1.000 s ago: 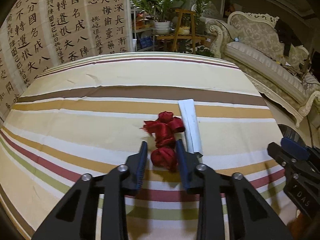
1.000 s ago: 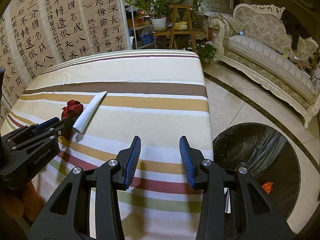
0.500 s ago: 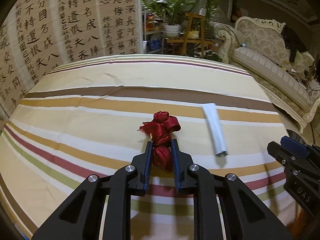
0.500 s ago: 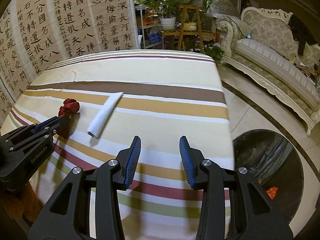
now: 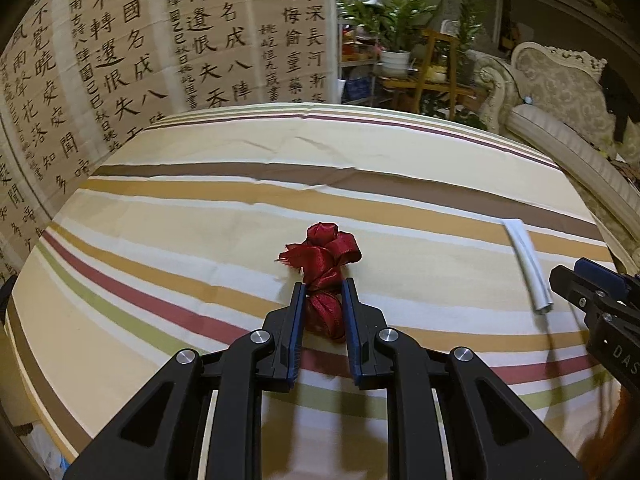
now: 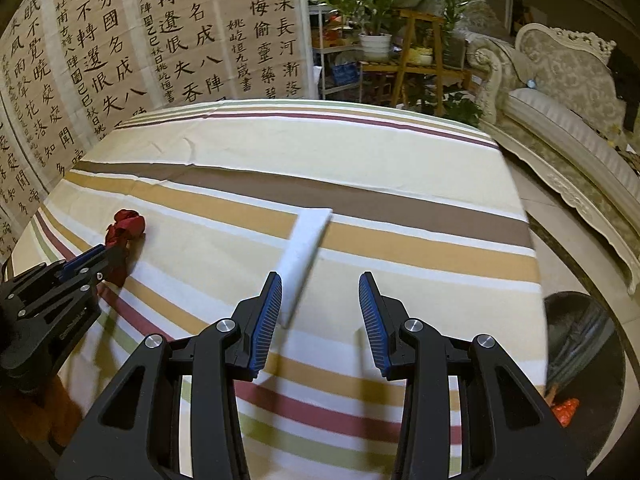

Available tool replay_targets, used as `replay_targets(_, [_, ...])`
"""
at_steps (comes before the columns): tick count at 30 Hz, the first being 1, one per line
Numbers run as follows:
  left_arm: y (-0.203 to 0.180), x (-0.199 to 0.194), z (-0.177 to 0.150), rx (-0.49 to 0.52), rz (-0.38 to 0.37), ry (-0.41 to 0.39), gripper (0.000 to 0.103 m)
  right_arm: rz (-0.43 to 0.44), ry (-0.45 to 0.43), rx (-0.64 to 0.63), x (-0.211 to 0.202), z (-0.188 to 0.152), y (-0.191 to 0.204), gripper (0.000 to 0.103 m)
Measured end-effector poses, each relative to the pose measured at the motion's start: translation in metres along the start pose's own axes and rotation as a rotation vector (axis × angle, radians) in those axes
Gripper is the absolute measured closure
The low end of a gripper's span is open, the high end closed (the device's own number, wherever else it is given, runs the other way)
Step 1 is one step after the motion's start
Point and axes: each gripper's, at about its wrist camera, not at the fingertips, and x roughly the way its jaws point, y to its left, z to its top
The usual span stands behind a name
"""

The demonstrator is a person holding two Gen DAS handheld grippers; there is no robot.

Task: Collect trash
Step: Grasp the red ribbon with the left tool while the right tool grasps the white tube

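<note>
A crumpled red ribbon (image 5: 325, 264) lies on the striped tablecloth (image 5: 200, 216), and my left gripper (image 5: 323, 292) is shut on its near end. The right wrist view shows the same ribbon (image 6: 125, 227) at far left in the left gripper (image 6: 106, 254). A rolled white paper (image 6: 306, 246) lies mid-table, its near end just ahead of my right gripper (image 6: 320, 292), which stands open with nothing between its fingers. In the left wrist view the paper (image 5: 528, 266) is at the right, with the right gripper (image 5: 580, 274) beside it.
A black-lined trash bin (image 6: 580, 356) stands on the floor right of the table, with an orange scrap (image 6: 564, 416) inside. An ornate sofa (image 6: 568, 120) and plant stands (image 6: 416, 40) lie beyond. A calligraphy screen (image 5: 140, 60) backs the table's far left.
My left gripper closed on the red ribbon. Both views have shifted left: the white paper moved right in the left wrist view and now sits right ahead of my right gripper.
</note>
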Motion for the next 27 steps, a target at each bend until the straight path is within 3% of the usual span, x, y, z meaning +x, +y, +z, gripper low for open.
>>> replay_targets(11, [0.015,0.0,0.001,-0.031,0.003,0.0,0.084,-0.013,0.05,-0.025,0.02,0.004,0.019,0.064])
replay_targets(13, [0.016,0.0,0.001,-0.031,0.002,-0.001,0.084,-0.022,0.054,-0.026,0.021,0.002,0.019,0.067])
replay_targets(15, [0.016,0.0,0.001,-0.032,0.001,-0.001,0.084,-0.033,0.052,-0.033,0.02,0.001,0.021,0.08])
replay_targets(17, [0.015,0.0,0.001,-0.034,0.001,-0.002,0.084,-0.032,0.055,-0.033,0.02,0.001,0.021,0.086])
replay_targets(27, [0.009,-0.007,-0.001,-0.028,-0.01,-0.01,0.084,-0.033,0.044,-0.024,0.007,-0.006,0.01,0.089])
